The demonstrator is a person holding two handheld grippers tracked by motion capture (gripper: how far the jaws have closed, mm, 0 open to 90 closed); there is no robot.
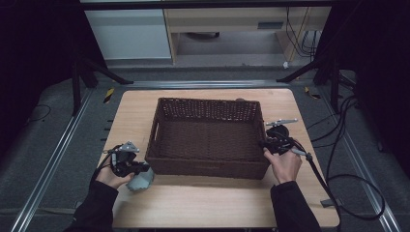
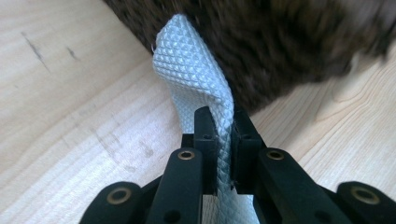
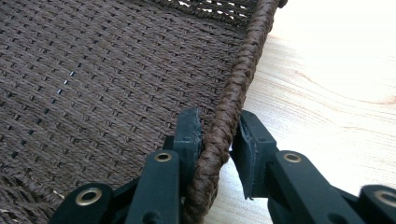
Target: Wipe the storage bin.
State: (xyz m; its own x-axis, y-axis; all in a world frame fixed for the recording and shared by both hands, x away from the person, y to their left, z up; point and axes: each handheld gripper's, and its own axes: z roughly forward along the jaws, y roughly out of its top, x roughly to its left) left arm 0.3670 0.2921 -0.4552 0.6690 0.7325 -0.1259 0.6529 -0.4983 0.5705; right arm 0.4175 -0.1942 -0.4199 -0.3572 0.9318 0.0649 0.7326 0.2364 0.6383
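A dark brown wicker basket (image 1: 208, 102) stands on the wooden table (image 1: 217, 198), with nothing lying in it. A pale grey, diamond-textured cloth (image 1: 141, 181) lies bunched by the basket's near left corner. My left gripper (image 1: 145, 169) is shut on it; in the left gripper view the cloth (image 2: 191, 60) rises from between the pinched jaws of my left gripper (image 2: 219, 116) toward the basket wall (image 2: 280, 42). My right gripper (image 1: 263, 143) straddles the right rim near the front corner. In the right gripper view the braided rim (image 3: 243, 70) runs between the jaws of my right gripper (image 3: 217, 123), against the inner pad, a thin gap at the outer pad.
Bare wood runs in front of the basket and along its right side. Black cables (image 1: 348, 193) trail off the table's right edge onto the floor. Metal rails and dark stand legs flank the table; cabinets stand beyond it.
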